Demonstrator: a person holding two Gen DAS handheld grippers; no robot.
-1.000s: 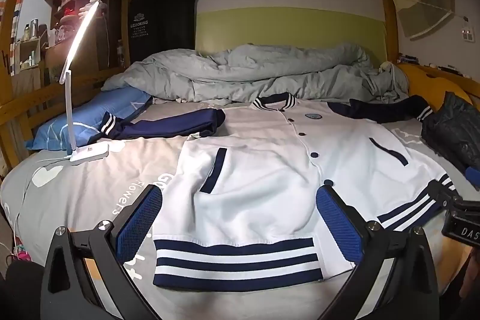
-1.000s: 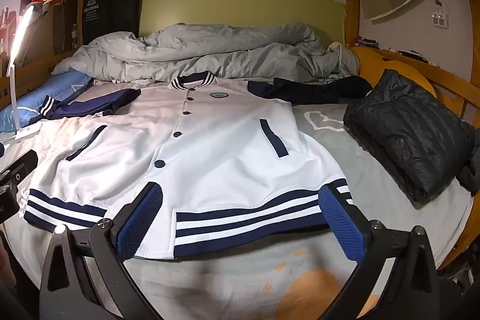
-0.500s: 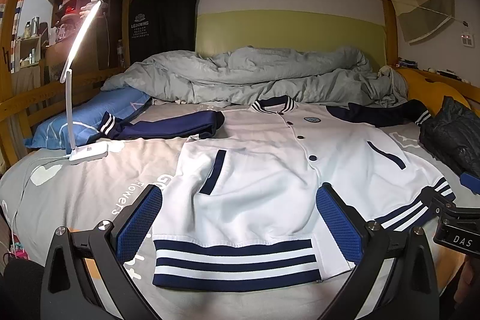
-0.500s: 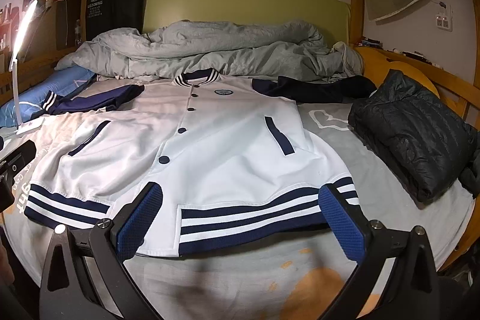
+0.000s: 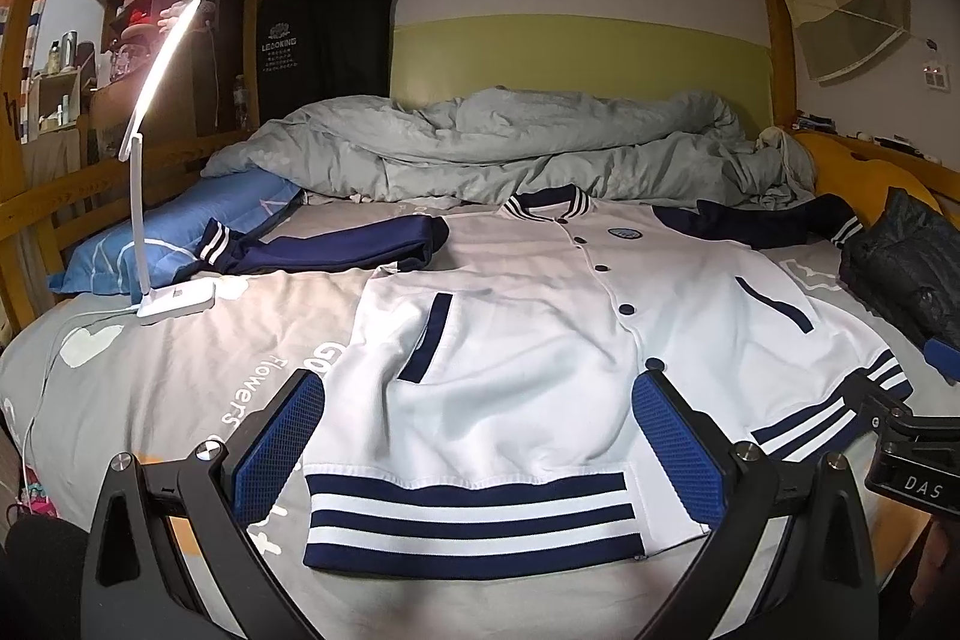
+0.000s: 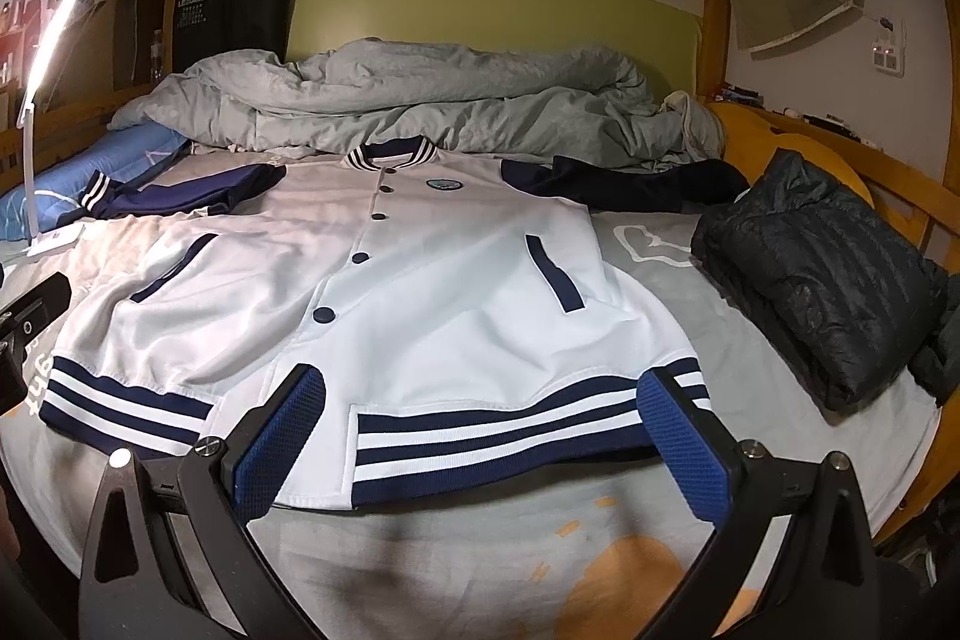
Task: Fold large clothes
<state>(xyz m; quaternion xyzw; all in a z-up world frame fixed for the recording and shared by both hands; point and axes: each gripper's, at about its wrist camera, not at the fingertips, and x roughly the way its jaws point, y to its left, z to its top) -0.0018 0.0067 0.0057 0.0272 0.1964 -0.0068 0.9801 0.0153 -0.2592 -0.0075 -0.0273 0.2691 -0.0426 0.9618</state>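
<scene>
The jacket (image 6: 420,274) is white with navy sleeves, navy buttons, navy pocket trims and a hem banded in navy and white stripes; its collar carries the same stripes. Beyond the jacket lies a pale grey-green duvet (image 6: 420,100), to its right a black quilted coat (image 6: 828,274), to its left a blue pillow (image 5: 180,232). Under the jacket, the sheet (image 5: 180,370) is grey with white lettering and orange patches.

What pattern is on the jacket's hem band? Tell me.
Navy and white horizontal stripes on the hem band of the white jacket; clearest in the left wrist view.
</scene>
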